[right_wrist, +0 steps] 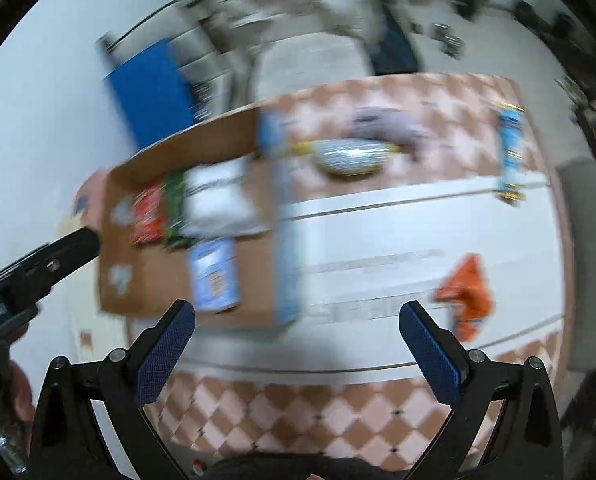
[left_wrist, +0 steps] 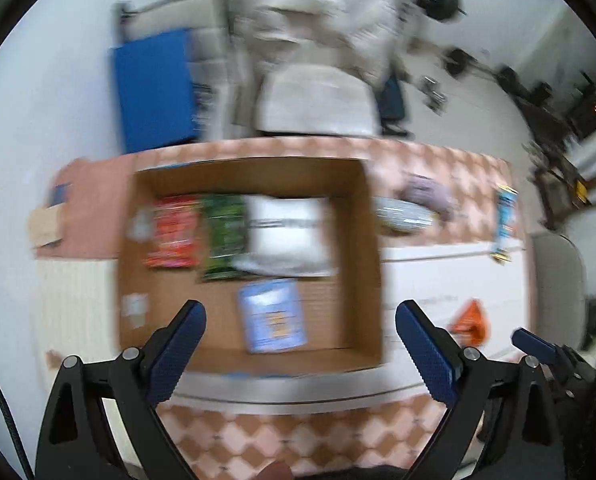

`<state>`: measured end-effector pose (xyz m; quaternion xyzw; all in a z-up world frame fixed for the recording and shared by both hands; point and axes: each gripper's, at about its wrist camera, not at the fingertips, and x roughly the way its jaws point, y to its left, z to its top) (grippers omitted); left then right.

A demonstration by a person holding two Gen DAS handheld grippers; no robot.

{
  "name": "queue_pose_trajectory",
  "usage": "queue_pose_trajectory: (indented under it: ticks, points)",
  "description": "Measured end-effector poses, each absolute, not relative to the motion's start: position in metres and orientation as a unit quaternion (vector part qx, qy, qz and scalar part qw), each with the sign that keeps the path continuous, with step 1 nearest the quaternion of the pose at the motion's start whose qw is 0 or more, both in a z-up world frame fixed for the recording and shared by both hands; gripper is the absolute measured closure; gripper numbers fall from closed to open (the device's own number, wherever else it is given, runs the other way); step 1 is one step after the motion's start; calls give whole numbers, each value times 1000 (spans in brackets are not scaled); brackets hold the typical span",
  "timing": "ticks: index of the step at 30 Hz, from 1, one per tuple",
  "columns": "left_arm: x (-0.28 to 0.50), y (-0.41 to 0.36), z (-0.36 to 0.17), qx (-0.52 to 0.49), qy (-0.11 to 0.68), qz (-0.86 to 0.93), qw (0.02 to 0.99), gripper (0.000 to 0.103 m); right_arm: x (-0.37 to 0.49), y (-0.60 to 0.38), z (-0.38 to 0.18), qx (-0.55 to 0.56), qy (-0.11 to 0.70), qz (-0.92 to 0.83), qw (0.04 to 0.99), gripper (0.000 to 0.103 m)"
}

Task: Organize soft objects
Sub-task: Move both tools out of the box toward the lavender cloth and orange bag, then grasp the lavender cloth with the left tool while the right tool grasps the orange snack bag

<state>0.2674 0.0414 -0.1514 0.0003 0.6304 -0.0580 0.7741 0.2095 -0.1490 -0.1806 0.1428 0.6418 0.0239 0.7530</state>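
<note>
Both grippers, left (left_wrist: 300, 350) and right (right_wrist: 295, 346), hang spread and empty while the cardboard box (left_wrist: 372, 248) at frame centre holds four packets, leaving the orange packet (right_wrist: 466, 296), silver pouch (right_wrist: 352, 156), blue packet (right_wrist: 510, 152) and grey cloth (right_wrist: 382, 124) outside, right.

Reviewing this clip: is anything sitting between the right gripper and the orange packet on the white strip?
Nothing visible. The right gripper, open and empty, hangs over bare white table surface; the orange packet lies ahead to its right with only that surface between. The cardboard box stands off to the left, clear of that line.
</note>
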Motion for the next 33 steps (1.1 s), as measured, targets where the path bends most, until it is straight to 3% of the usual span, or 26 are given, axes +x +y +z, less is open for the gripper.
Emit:
queue_pose_trajectory:
  ticks: [9, 19, 20, 21, 23, 24, 27, 33]
  points:
    - [357, -98, -236, 5, 714, -101, 693, 6, 238, -311, -236, 180, 661, -99, 722, 0]
    - [368, -152, -311, 80, 754, -84, 647, 6, 214, -324, -368, 181, 760, -68, 620, 1]
    - [369, -152, -317, 78, 758, -82, 643, 6, 211, -321, -377, 171, 767, -63, 615, 9]
    - [372, -151, -321, 72, 761, -78, 640, 6, 209, -318, -383, 162, 773, -60, 611, 27]
    - [379, -148, -331, 45, 770, -72, 632, 6, 205, -311, -398, 159, 787, -43, 595, 38]
    - [385, -146, -335, 21, 776, -71, 626, 6, 205, -311, -400, 168, 786, -35, 594, 51]
    - [403, -139, -352, -76, 791, -60, 604, 6, 210, -316, -393, 178, 776, -40, 604, 60]
    - [437, -138, -388, -189, 797, -9, 574, 8, 232, -346, -382, 196, 756, -81, 620, 64]
